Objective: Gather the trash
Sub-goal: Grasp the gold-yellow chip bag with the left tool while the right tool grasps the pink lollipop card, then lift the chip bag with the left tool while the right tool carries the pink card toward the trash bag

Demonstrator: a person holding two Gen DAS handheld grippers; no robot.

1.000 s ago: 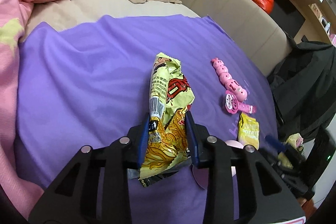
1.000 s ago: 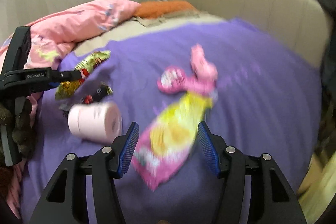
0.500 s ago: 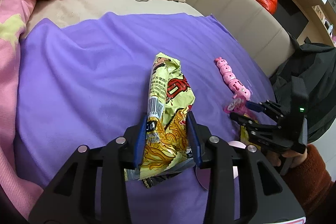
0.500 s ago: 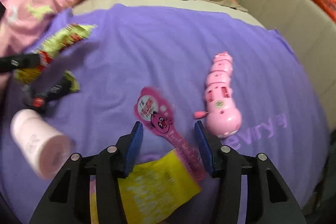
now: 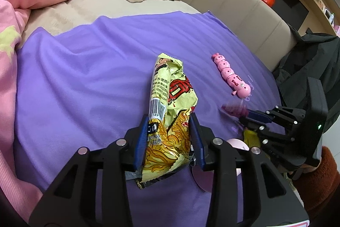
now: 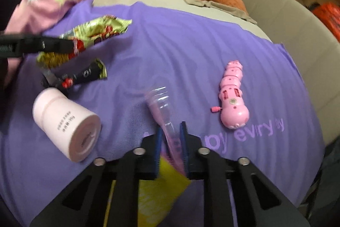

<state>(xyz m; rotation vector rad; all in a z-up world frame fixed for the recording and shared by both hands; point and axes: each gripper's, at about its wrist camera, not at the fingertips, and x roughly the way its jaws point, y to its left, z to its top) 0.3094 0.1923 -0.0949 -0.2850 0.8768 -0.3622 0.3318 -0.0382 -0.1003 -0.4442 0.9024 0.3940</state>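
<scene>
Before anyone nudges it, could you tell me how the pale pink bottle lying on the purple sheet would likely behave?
The pink bottle lies on its side, round-bodied, so it would probably roll. The purple sheet is soft and wrinkled, which might slow it.

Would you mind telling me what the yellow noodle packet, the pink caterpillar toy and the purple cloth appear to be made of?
Yellow noodle packet: thin printed plastic film, likely glossy; it holds sharp crinkles and catches highlights.
Pink caterpillar toy: hard moulded plastic, smooth and shiny, with rounded segments and a small knob at its side.
Purple cloth: soft woven or knitted fabric, matte; it lies in gentle folds. The exact fibre cannot be told.
</scene>
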